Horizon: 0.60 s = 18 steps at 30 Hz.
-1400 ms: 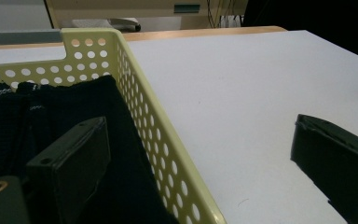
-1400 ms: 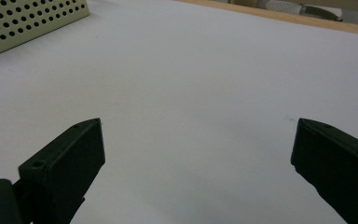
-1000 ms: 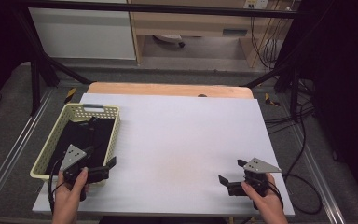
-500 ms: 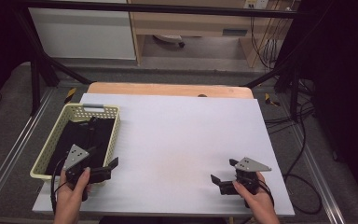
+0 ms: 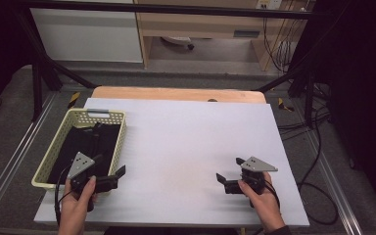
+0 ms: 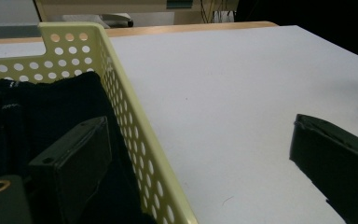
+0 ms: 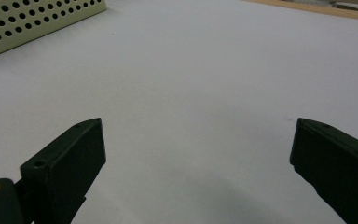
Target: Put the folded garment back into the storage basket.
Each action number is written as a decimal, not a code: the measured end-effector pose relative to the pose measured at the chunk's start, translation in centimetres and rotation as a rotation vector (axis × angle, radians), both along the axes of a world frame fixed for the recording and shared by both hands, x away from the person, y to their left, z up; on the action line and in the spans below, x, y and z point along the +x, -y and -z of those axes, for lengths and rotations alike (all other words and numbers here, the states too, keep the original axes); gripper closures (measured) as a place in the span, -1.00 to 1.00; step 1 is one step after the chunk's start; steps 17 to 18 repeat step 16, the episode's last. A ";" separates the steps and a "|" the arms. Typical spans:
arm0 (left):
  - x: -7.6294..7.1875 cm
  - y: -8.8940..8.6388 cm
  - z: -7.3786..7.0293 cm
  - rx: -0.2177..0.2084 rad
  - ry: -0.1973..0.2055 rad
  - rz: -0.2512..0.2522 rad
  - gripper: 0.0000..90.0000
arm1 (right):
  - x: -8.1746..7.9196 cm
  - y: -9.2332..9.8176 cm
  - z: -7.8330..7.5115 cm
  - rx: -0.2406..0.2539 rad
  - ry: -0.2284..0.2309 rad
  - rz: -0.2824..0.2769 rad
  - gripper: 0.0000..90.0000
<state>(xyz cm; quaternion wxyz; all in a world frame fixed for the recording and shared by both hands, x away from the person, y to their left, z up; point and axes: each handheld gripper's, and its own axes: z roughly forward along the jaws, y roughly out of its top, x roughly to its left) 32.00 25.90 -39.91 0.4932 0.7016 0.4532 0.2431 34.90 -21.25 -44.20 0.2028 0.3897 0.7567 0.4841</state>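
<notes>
A pale yellow perforated basket [image 5: 119, 128] sits on the left of the white table [image 5: 186, 137] with black cloth [image 5: 90, 144] folded inside. My left gripper [image 5: 109, 165] is open at the basket's near right corner. In the left gripper view [image 6: 198, 123] its jaws straddle the basket wall [image 6: 121, 79]: one jaw is over the black cloth [image 6: 42, 107], the other over the table. My right gripper [image 5: 229, 170] is open low over the bare table at the near right, holding nothing. In the right gripper view [image 7: 198, 123] only white surface lies between the jaws.
A wooden strip [image 5: 176, 93] runs along the table's far edge. The basket's side [image 7: 37, 18] shows far off in the right gripper view. Cables [image 5: 318, 147] hang off the right side, and black frame legs [image 5: 44, 73] stand at the back left.
My right gripper has drifted a little to the left and forward. The left gripper has edged slightly toward the basket's corner. Both stay open.
</notes>
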 end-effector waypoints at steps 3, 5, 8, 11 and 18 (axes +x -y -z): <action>-0.1 0.1 -0.1 0.003 0.011 0.002 -0.89 | 0.6 -0.6 0.2 -0.003 -0.006 -0.008 -0.91; -0.2 0.5 -0.3 0.021 0.021 -0.001 -0.88 | 0.8 -1.2 0.4 0.002 -0.016 -0.029 -0.92; -0.5 1.4 -0.6 0.037 0.030 0.012 -0.86 | 0.8 -1.9 0.5 0.000 -0.011 -0.050 -0.92; -0.9 2.8 -0.8 0.025 0.013 0.057 -0.86 | 0.5 -2.2 0.4 -0.013 0.002 -0.073 -0.92; -1.7 6.4 -0.3 0.072 -0.013 0.148 -0.86 | 0.1 -0.8 0.1 -0.020 0.004 -0.019 -0.92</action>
